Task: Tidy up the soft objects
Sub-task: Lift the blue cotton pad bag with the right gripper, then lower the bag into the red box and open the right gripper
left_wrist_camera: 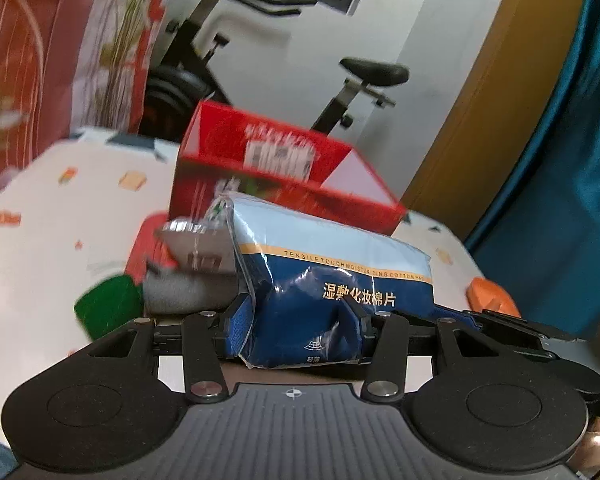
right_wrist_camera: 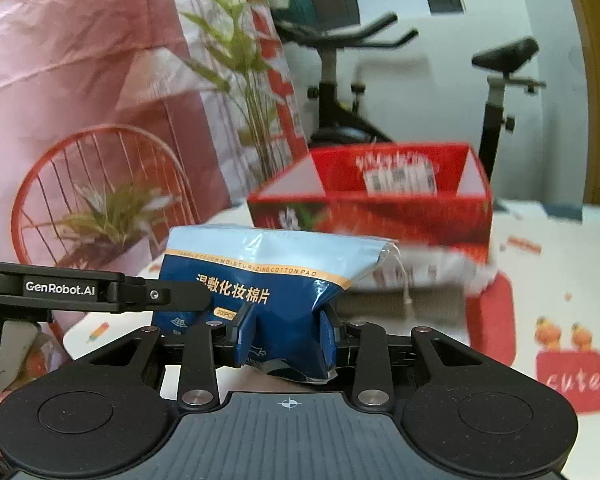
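A soft blue and light-blue pack of cotton pads (left_wrist_camera: 332, 268) is held in the air by both grippers at once. My left gripper (left_wrist_camera: 300, 324) is shut on its left end. My right gripper (right_wrist_camera: 286, 338) is shut on the right end of the same pack (right_wrist_camera: 268, 272). The left gripper's arm (right_wrist_camera: 100, 290) reaches in from the left in the right wrist view. An open red cardboard box (left_wrist_camera: 284, 184) stands on the table just behind the pack; it also shows in the right wrist view (right_wrist_camera: 380, 208). Its inside looks empty apart from a label.
A white patterned tablecloth (left_wrist_camera: 52, 216) covers the table. Blurred red, silver and green packages (left_wrist_camera: 172, 264) lie under the pack by the box. An orange object (left_wrist_camera: 490, 296) sits at the right. Behind stand an exercise bike (right_wrist_camera: 340, 80), a red wire chair (right_wrist_camera: 100, 184) and a plant.
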Available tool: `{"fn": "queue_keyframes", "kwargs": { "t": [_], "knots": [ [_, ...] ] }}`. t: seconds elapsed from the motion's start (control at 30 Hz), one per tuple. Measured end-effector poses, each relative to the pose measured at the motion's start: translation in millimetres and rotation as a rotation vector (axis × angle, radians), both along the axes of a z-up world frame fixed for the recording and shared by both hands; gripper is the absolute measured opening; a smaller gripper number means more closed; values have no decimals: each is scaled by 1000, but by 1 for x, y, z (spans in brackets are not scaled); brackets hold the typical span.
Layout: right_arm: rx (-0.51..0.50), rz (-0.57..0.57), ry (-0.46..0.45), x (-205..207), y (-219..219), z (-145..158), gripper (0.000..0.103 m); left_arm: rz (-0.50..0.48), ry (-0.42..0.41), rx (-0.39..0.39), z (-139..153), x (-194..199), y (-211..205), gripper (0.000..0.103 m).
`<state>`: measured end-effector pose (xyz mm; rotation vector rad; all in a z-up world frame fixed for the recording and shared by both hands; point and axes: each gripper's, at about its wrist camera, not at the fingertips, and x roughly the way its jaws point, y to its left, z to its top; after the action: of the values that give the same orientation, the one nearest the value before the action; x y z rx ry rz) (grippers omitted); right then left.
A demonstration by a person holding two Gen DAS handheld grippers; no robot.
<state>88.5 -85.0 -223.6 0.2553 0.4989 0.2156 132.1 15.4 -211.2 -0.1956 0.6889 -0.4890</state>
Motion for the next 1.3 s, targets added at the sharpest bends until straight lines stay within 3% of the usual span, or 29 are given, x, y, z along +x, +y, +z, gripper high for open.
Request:
{"fn": "queue_keyframes", "kwargs": {
  "t": [0.33,0.93,1.13,1.3],
  "knots": [
    [-25,-19,-94,5,-11,41,32,-20,-85,-9,36,1,-13,51],
    [-49,-40,-125,29,-21,56,32,-11,-94,-5,50,23,-24,51],
    [-52,-32,-115,63,-33,66,33,-9,-110,0,61,49,-29,51],
    [-34,-23,-54,124,-53,76,33,-17,-106,14,72,95,-41,52]
  ]
}}
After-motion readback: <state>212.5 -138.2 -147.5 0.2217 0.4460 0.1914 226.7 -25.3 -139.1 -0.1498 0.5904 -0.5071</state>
